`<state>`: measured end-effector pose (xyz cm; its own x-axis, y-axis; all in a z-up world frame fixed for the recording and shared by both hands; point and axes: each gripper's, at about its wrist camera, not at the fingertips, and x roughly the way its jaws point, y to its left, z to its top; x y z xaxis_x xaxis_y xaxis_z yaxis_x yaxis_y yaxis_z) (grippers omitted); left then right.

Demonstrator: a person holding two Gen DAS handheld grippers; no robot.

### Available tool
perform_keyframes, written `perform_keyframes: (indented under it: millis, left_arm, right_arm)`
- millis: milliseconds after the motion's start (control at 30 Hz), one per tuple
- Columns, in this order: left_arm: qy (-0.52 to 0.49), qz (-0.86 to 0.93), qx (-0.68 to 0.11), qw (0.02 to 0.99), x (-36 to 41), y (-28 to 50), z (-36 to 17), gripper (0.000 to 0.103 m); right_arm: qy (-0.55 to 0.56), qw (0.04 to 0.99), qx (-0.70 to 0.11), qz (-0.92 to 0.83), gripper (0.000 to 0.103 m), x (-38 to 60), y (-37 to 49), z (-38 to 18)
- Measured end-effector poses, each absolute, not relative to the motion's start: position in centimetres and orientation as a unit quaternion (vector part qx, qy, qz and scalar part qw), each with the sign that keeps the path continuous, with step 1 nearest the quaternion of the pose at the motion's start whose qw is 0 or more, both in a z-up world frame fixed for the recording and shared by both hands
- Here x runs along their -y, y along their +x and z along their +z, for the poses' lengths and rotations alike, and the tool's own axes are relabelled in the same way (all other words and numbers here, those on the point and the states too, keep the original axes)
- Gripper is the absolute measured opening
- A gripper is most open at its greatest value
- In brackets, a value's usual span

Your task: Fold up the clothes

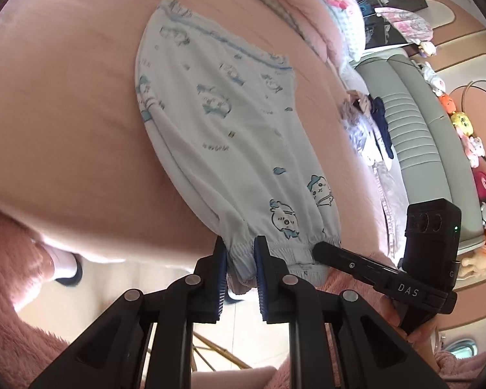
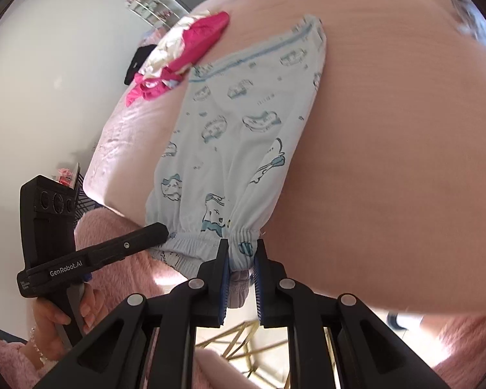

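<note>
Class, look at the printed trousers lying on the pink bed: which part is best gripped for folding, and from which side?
Grip the trousers at the gathered cuff hem, coming from the bed's near edge, where the cuffs overhang and the elastic bunches thick. The left gripper and right gripper each pinch there.

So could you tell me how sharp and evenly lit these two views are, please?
Left wrist: pants fairly sharp, fisheye bends the bed, floor below glares. Right wrist: bed smeared by motion blur, prints soft, bright wall at left.

Pink bed (image 1: 64,103) with pale printed pants (image 1: 217,120) and magenta garment (image 2: 194,42) atop.
</note>
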<state>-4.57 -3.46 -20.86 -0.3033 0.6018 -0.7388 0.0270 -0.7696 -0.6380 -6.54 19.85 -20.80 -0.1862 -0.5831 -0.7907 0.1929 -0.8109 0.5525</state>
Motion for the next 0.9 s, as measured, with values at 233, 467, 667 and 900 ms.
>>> perform_keyframes:
  millis: [233, 467, 667, 900]
  left_arm:
    - [-0.558, 0.754, 0.287, 0.194, 3.8, -4.6, -20.8, 0.014]
    - [-0.561, 0.753, 0.285, 0.191, 3.9, -4.2, -20.9, 0.014]
    - [-0.564, 0.758, 0.275, 0.18, 3.5, -3.9, -20.7, 0.014]
    - [-0.574, 0.764, 0.243, 0.163, 3.5, -3.7, -20.0, 0.015]
  right_arm:
    - [0.594, 0.248, 0.167, -0.746, 0.012, -19.6, -6.5, -21.3]
    - [0.604, 0.245, 0.155, -0.743, 0.012, -19.7, -6.4, -21.6]
    - [0.604, 0.241, 0.134, -0.747, 0.015, -19.5, -6.3, -21.2]
    - [0.608, 0.228, 0.119, -0.751, 0.016, -20.1, -6.2, -20.3]
